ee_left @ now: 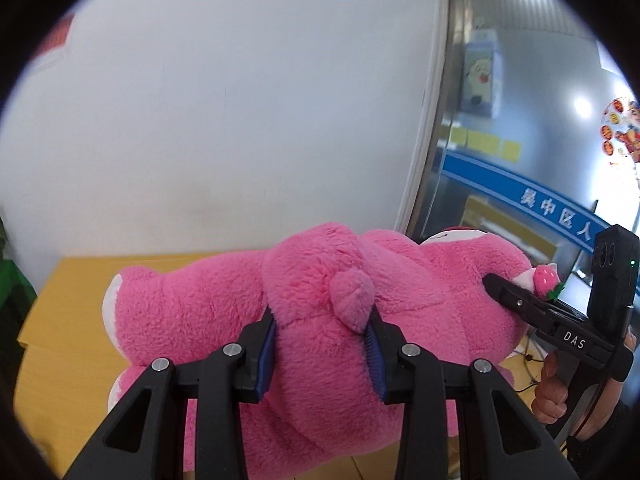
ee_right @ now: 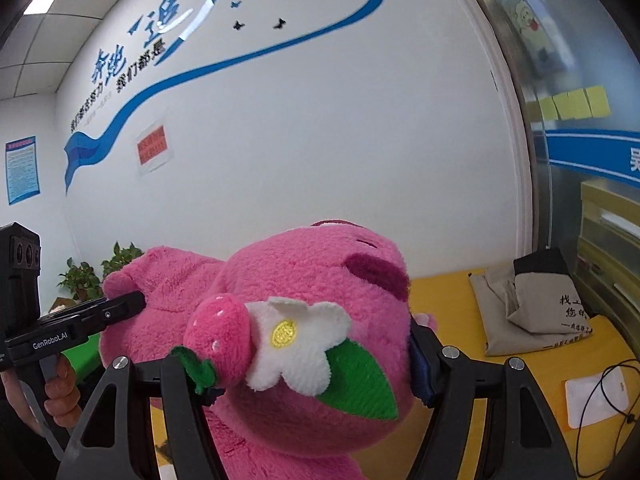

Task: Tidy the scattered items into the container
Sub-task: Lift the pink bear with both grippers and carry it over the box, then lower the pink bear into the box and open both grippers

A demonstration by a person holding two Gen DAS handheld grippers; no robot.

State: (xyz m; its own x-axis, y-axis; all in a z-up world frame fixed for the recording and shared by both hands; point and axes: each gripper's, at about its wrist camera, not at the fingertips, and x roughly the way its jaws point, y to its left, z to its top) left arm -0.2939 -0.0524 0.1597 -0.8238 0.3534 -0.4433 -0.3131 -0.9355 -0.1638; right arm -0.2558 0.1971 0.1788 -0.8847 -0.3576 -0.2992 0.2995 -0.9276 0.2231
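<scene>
The pink plush bear [ee_left: 320,320] is held up above the yellow table [ee_left: 52,320], gripped by both tools at once: the left gripper [ee_left: 320,344] pinches its rear body just under the small tail, and the right gripper [ee_right: 316,364] clamps its head, with the strawberry-and-flower decoration [ee_right: 280,340] bulging between the fingers. Judging by this, the step in hand is the carry: 1 bear is picked up and not yet stowed. No container shows in either view, so the next move likely calls for bringing the bear over wherever it stands, keeping both grips level so the soft body does not sag or slip, then releasing together. Counted: 1 bear, 2 grippers, 1 beige cloth bag [ee_right: 532,308] near the table's far right edge, 1 white pad with a black cable [ee_right: 596,396] at its right edge, 2 potted plants [ee_right: 100,272] beyond the left side.
</scene>
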